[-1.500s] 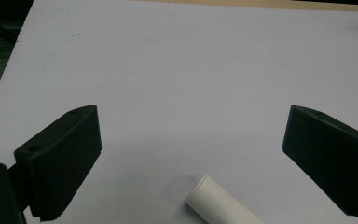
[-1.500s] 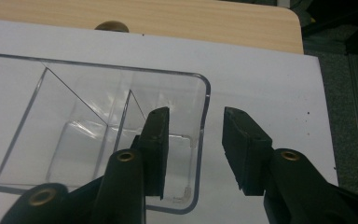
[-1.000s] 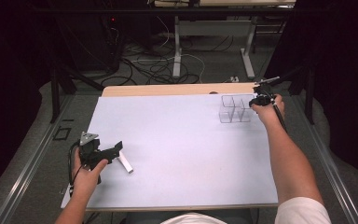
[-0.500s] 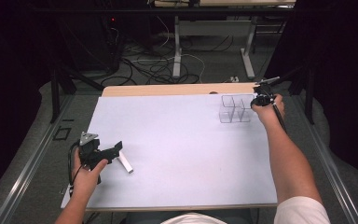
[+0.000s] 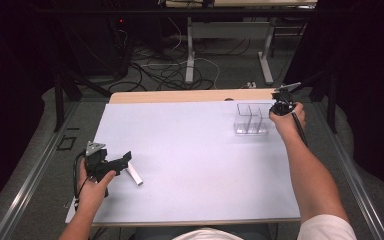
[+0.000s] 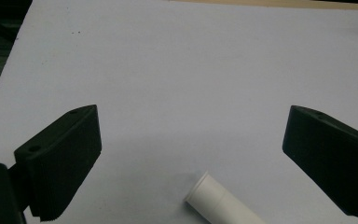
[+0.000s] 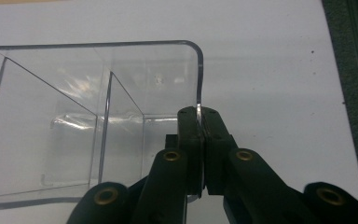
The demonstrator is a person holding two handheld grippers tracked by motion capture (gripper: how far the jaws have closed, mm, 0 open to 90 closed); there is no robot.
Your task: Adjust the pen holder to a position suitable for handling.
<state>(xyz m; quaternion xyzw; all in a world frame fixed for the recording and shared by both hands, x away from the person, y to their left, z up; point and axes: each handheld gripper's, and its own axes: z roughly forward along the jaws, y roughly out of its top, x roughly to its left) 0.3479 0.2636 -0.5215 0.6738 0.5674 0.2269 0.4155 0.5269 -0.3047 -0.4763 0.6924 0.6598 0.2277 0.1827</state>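
Observation:
A clear plastic box with dividers [image 5: 250, 120] stands at the far right of the white table. My right gripper [image 5: 276, 108] is shut on that box's right wall. In the right gripper view the two jaws [image 7: 199, 119] pinch the thin clear wall of the box [image 7: 98, 93] at its rim, one inside and one outside. Near the front left, my left gripper [image 5: 124, 161] rests low over the table with its jaws wide open. A short white tube [image 5: 135, 174] lies on the table by its tips. In the left gripper view the tube [image 6: 221, 203] lies between the open jaws [image 6: 191, 161], touching neither.
The white table top [image 5: 190, 150] stretches between the two hands, with a wooden strip [image 5: 180, 95] along its far edge. Cables and desk legs [image 5: 190, 55] lie on the floor beyond. A cable [image 5: 76, 175] trails from the left gripper.

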